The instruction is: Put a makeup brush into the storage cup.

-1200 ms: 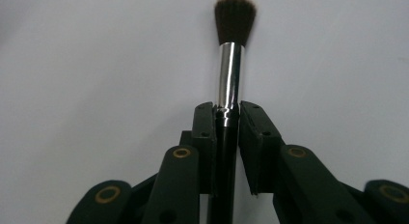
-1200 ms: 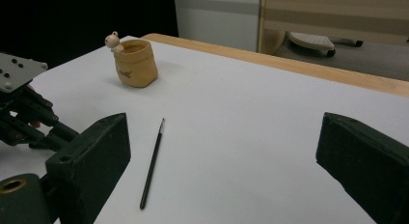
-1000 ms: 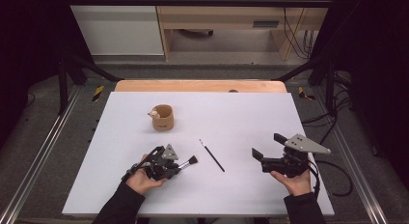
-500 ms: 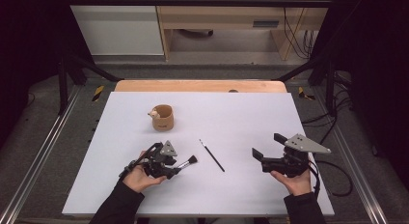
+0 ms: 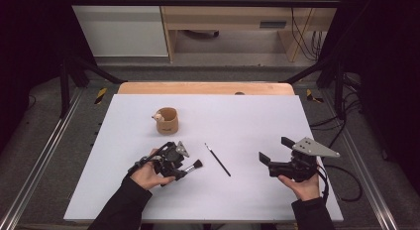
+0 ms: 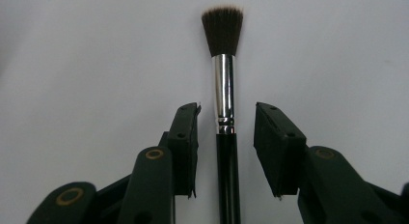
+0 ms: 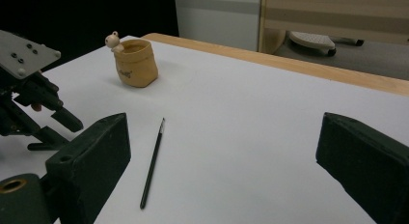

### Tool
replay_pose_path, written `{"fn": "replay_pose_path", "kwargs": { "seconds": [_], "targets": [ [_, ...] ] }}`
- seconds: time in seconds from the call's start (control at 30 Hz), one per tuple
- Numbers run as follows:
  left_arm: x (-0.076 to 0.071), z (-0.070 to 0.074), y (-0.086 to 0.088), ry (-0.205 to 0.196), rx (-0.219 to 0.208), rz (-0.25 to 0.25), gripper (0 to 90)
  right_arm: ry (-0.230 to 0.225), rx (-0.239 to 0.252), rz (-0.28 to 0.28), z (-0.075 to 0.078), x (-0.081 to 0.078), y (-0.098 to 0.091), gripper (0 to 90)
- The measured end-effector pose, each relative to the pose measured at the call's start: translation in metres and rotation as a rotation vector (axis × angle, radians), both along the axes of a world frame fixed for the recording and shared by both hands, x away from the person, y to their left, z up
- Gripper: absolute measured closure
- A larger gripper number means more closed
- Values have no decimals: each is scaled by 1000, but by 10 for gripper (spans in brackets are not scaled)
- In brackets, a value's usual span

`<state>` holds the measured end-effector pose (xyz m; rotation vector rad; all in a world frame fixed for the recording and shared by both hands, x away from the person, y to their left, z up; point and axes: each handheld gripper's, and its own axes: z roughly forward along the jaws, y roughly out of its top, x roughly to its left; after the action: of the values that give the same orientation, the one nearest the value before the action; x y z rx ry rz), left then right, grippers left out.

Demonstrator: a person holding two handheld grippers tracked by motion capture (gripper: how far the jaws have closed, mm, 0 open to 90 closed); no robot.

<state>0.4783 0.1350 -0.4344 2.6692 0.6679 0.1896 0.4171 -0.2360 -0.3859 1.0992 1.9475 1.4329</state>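
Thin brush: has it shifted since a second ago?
No. The thin brush lies at the same spot and angle, below and right of the cup in the high view.

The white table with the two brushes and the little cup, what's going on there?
A person works at the white table with a gripper in each hand. The left gripper has a thick makeup brush with dark bristles and a silver ferrule between its jaws; they have just been opening, and the pads stand clear of the handle. The right gripper hovers open, holding nothing. A thin black brush lies between them, and a tan cup with a small figure on its rim stands farther back.
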Motion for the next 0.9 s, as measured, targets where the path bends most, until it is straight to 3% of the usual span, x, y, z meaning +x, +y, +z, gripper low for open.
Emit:
{"fn": "replay_pose_path", "kwargs": {
  "seconds": [0.03, 0.37, 0.67, 0.9],
  "targets": [
    [1, -3, -3, 11, 21, -4, 625, 0, -1, 0, 0, 0, 0, 56],
    [4, -11, -8, 68, 56, -8, 704, 1, 1, 0, 0, 0, -1, 55],
    [2, -12, -10, 70, 81, -4, 746, 2, 0, 2, 0, 0, 0, 55],
    [-1, -11, -18, 60, 131, -14, 775, 4, 0, 3, 0, 0, 0, 55]
  ]
}}
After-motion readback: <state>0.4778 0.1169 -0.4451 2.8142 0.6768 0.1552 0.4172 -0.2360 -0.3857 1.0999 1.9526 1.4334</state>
